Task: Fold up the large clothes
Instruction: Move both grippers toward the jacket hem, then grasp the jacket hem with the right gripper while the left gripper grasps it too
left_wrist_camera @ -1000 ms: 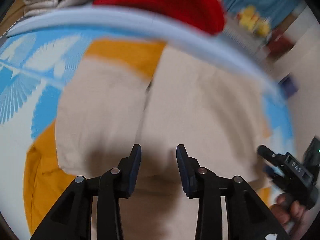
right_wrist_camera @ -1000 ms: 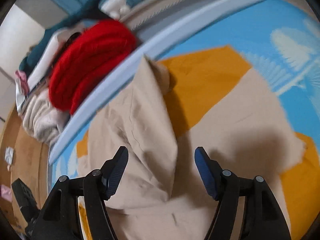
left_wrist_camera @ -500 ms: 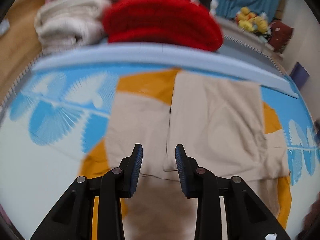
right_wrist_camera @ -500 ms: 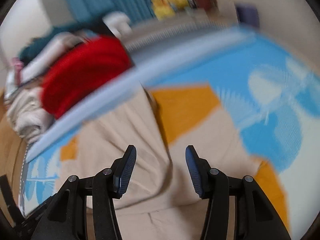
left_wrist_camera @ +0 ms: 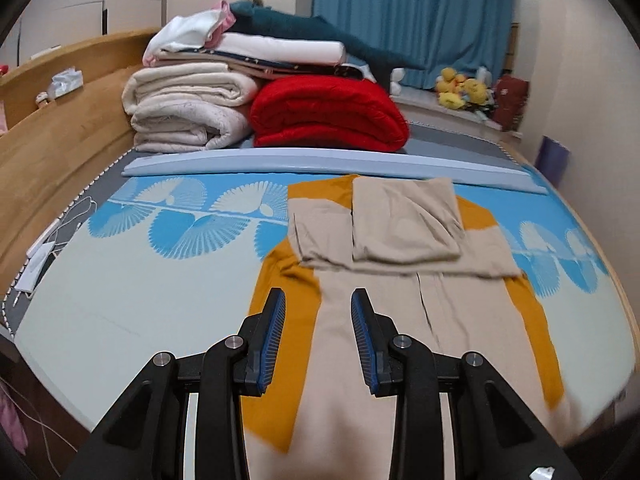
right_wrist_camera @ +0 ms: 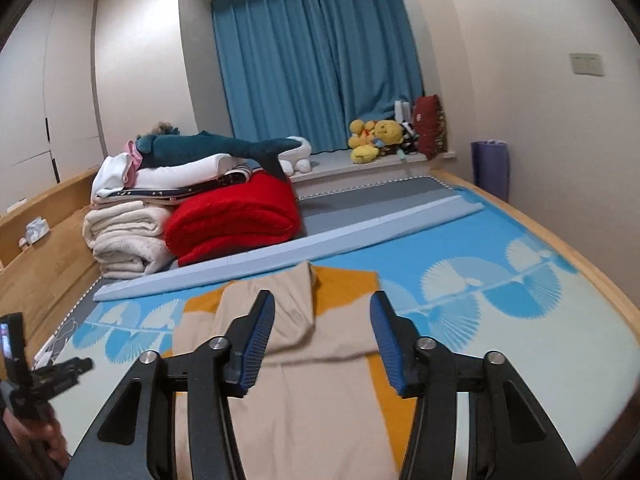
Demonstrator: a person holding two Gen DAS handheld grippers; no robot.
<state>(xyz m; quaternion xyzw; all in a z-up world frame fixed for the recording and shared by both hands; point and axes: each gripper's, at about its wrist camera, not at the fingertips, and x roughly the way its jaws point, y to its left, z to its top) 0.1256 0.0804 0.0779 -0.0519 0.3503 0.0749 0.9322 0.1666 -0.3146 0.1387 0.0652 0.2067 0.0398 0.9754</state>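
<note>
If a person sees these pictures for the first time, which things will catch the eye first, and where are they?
The red blanket, rolled thick at the far end of the bed beside a stack of cream bedding, stands out most. Next comes the beige garment with orange patches, spread in the middle of the blue and white patterned mat, its upper part folded over. Behind hangs a blue curtain, with yellow soft toys on the sill.

A bed (left_wrist_camera: 120,304) with a wooden frame carries a blue and pale mat with white fan prints. A beige and mustard garment (left_wrist_camera: 400,264) lies flat on the mat, its top part folded down over its middle. Behind it a pale blue strip (left_wrist_camera: 320,160) runs across the bed. Beyond the strip, on grey bedding, sit a folded red blanket (left_wrist_camera: 328,116) and, touching it, a cream quilt (left_wrist_camera: 184,112) with more folded linen stacked on top
</note>
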